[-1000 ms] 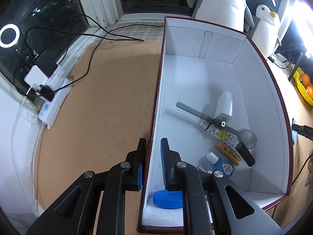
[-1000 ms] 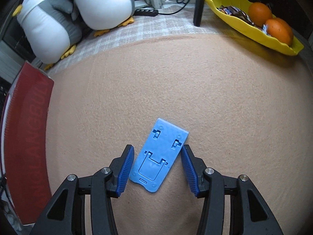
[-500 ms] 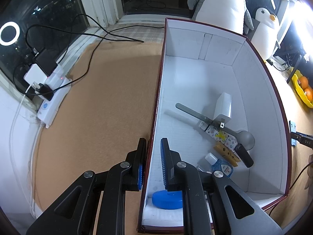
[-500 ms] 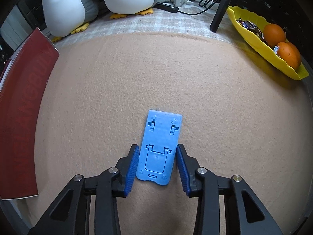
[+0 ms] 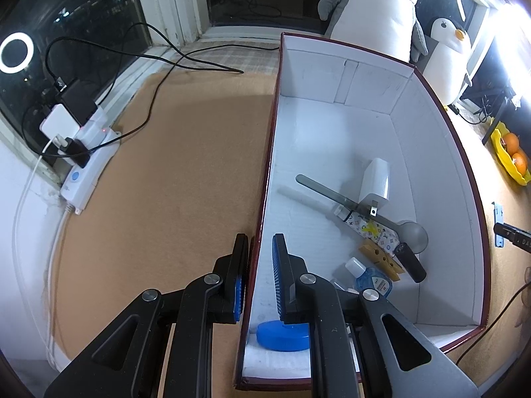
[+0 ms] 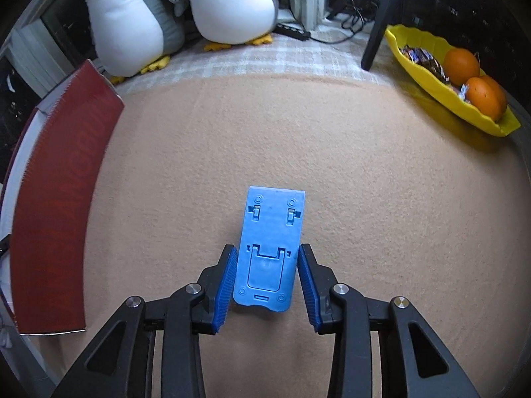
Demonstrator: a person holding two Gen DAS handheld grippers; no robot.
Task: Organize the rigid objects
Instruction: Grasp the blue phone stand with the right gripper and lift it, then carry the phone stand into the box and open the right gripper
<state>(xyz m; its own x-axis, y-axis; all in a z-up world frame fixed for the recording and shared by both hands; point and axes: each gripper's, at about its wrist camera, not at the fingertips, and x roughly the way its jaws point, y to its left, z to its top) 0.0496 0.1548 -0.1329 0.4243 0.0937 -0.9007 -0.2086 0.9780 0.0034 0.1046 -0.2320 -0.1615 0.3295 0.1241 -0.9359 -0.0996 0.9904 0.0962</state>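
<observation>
A: Where's the stand (image 6: 268, 252) now?

B: Flat on the worktop (image 6: 381, 182), well to the right of the box (image 6: 56, 199), its near half lying between the right tongs (image 6: 268, 282). Both pads (image 6: 227, 285) sit just beside its long edges; I can't tell whether they touch yet, so call it a narrow gap, nothing gripped.

A: How will it handle?

B: My guess is light, stiff plastic, thin, and a bit slick on its smooth face. Lying flat on the felt, there's little edge to catch. Take it across the long sides, low, near the hinged flap end, and close squarely so it doesn't skate forward.

A: And the pose?

B: The right tongs point straight along the stand's length, low over the felt, centred on it. The left tongs (image 5: 260, 272) straddle the box's left wall (image 5: 265, 179), one finger outside, one inside, narrowly parted; the outer pad looks pressed to the wall, the inner one stands off, so no firm clamp. Inside the box lie a charger (image 5: 375, 184), a spoon (image 5: 348, 204), a peg (image 5: 381, 258) and a blue lid (image 5: 282, 335).
</observation>
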